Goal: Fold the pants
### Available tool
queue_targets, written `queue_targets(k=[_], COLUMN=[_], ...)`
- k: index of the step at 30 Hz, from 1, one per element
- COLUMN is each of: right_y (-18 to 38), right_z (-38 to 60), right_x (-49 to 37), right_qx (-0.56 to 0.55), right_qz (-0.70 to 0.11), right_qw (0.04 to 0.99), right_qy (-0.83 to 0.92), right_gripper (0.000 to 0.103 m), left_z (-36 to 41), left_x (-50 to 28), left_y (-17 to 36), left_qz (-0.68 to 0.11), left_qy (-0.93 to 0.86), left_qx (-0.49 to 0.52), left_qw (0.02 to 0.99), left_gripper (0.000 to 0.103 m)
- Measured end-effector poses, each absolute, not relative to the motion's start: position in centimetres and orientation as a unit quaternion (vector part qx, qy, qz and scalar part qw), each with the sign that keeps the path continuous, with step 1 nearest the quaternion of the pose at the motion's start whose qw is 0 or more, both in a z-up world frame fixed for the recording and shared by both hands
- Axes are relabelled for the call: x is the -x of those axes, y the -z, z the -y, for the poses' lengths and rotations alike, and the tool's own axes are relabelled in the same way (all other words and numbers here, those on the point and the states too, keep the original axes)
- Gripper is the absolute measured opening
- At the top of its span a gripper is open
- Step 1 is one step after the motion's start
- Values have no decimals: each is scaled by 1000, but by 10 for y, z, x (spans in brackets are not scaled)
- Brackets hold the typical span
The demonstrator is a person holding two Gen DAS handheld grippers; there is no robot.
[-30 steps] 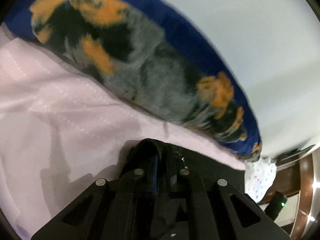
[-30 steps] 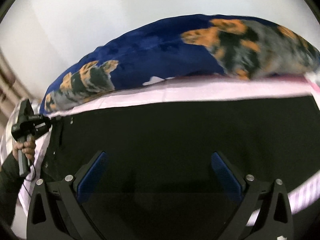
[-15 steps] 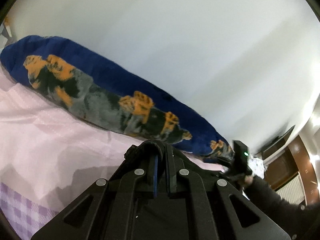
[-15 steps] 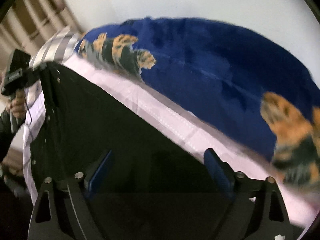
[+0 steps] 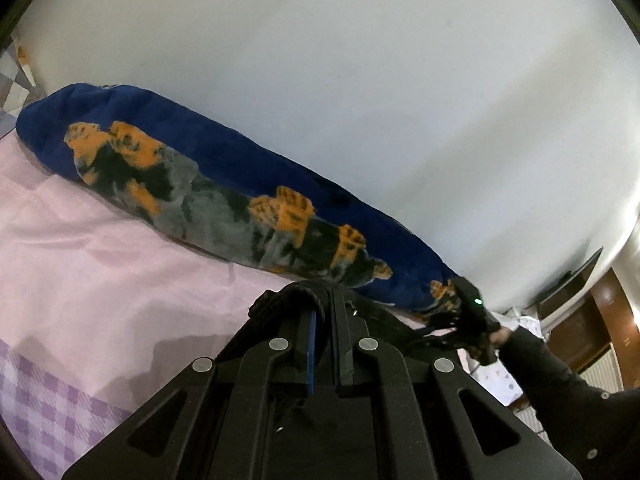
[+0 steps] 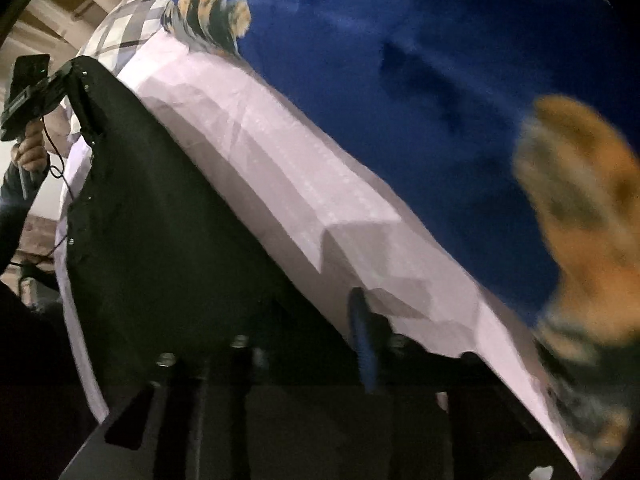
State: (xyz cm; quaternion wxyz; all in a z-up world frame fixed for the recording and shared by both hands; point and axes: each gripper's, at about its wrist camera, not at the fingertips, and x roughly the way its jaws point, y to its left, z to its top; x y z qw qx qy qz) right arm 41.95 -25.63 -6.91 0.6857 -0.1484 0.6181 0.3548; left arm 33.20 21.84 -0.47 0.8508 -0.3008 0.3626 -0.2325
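Left gripper [image 5: 323, 332] clenched on a bunched corner of the black pants [image 6: 160, 216], lifted above the pink sheet [image 5: 100, 264]. Right gripper [image 6: 304, 344] just closing on the far edge, cloth between blurred jaws; pinch itself unclear. Blue blanket [image 5: 224, 184] beyond both tongs. No containers.

The pants [image 6: 168, 216] were matt black cloth. The bedsheet [image 5: 80, 264] was smooth, creased pink cotton-like fabric. The blue blanket [image 5: 224, 184] looked plush and fuzzy. The left tongs [image 5: 324, 344] were matt black plastic with metal screws.
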Motion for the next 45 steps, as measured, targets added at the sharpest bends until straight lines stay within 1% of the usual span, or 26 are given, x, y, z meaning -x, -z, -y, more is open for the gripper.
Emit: queue_targets(k=[3,7,13,18,24,30,34,36,37,38,39,40,41,42,44,45], right_y=[47,10,-23,-19,11,42,58,62,61,60,58,56,53,50,43,39], right_z=[259,254,258,262,265,264,257,254,252,250,249,249,250,251,254,256], right_x=[-400,-354,-266,-194,-130,-106,-102,-100,-99,-99,-98,-97,-95,-93,-87,-82], right_qx=[162,186,173,156,99,65,72,73,75,76,73,67,64,59,47,38], right_qz=[-590,-545,-511,-512,-542,-564,-573,-574,-571,-566,-565,-563,-560,-556,-546,-542], right_qw=[718,766,807,815,806,797,795,797,801,805,807,810,814,817,825,829], right_qy=[-331,-286,-241,-220,-217,-207,-186,-172,-165,-158,-154,-149,-142,-139,-137,-132], right_gripper=[12,10,9,8,7,7,7,11,11,12,18,23,33,41,43,44], left_z=[-219,-217,-219,-221,-224,-228,-222,-221,-222,-223,-223,-224,-225,-226,-230,-233], left_x=[-332,-321,-277,-220,-157,-123,-110,-104,-103,-102,-102,-101,-100,-100,-97,-94], left_y=[5,-7,-28,-29,-8,34,66,68,67,66,65,63,63,61,57,56], left_qz=[-366,-368,-363,-370,-407,-471,-508,-507,-506,-508,-511,-518,-524,-528,-530,-532], left_qy=[224,224,251,270,265,241,223,220,216,210,206,197,187,180,170,161], left_qx=[293,261,241,223,193,172,146,142,143,142,141,143,143,146,158,166], left_qw=[854,864,864,861,853,831,819,821,823,823,822,820,819,817,816,815], left_gripper=[6,6,6,7,9,9,10,11,14,14,19,25,30,33,37,44])
